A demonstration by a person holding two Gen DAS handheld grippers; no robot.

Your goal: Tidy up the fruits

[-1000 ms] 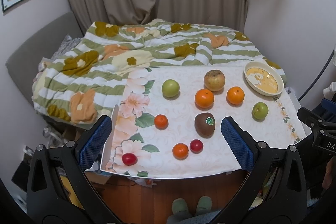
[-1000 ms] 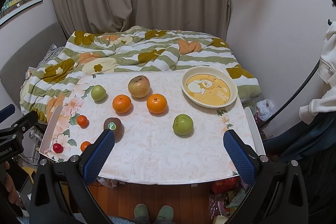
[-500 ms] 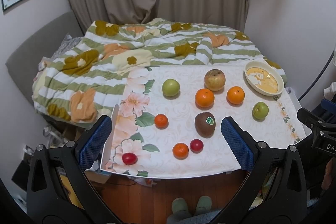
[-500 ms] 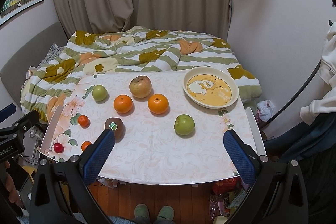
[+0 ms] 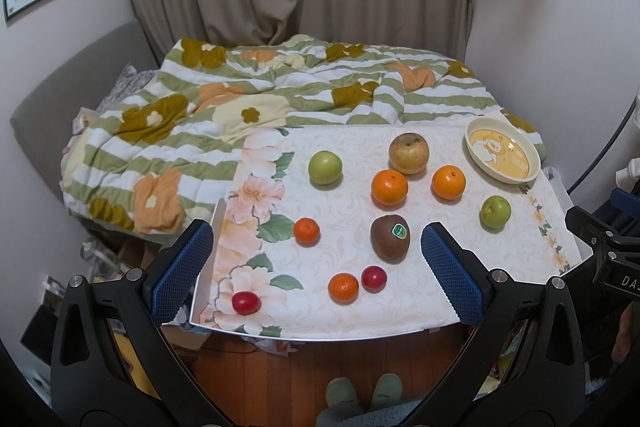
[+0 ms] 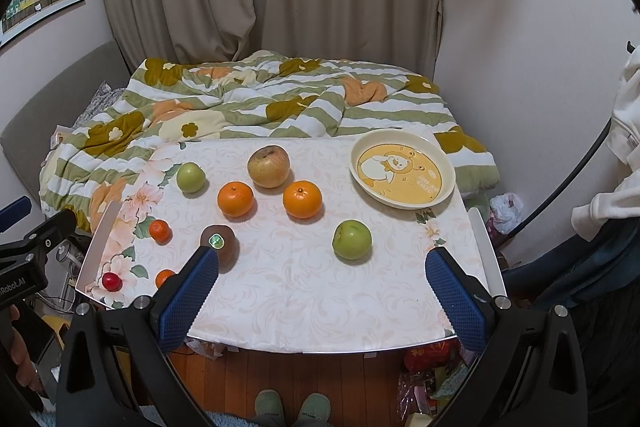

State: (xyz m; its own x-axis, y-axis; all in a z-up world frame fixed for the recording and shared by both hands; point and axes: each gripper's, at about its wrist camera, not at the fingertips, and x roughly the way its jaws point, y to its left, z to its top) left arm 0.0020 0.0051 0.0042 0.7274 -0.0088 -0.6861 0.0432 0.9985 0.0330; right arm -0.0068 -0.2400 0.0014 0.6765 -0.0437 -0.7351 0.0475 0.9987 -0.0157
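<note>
hovering above the near edge of the bench (image 5: 400, 319), left hand-held gripper (image 5: 316, 267) has its fingers spread wide apart, nothing between them; blue pads (image 5: 182, 271) are knurled rubber on black plastic arms. right hand-held gripper (image 6: 322, 289) same pose, fingers wide apart and empty, over the bench's near right half. bench wears a glossy white cloth with a pale swirl print and a peach flower border on the left.

fruit all loose on the cloth, none touching a gripper: brown fuzzy oval kiwi (image 5: 390, 238) with a green sticker, just past the left gripper's right pad; two smooth round oranges (image 5: 389, 187) (image 5: 448, 182) behind it; mottled yellow-brown apple (image 5: 408, 153) at the back, just behind the oranges; smooth green apple (image 5: 325, 167) back left, another green apple (image 6: 352, 239) centre-right, between the right gripper's pads in its view. small mandarin (image 5: 306, 230) left of the kiwi, second small mandarin (image 5: 343, 287) touching or nearly touching a glossy red plum-like fruit (image 5: 373, 278), another red one (image 5: 246, 302) at the near left corner.

shallow cream oval plate (image 6: 449, 187) with a yellow cartoon print sits empty at back right. rumpled striped floral quilt (image 5: 192, 131) behind the bench. slippers (image 6: 292, 407) on the wood floor below.
</note>
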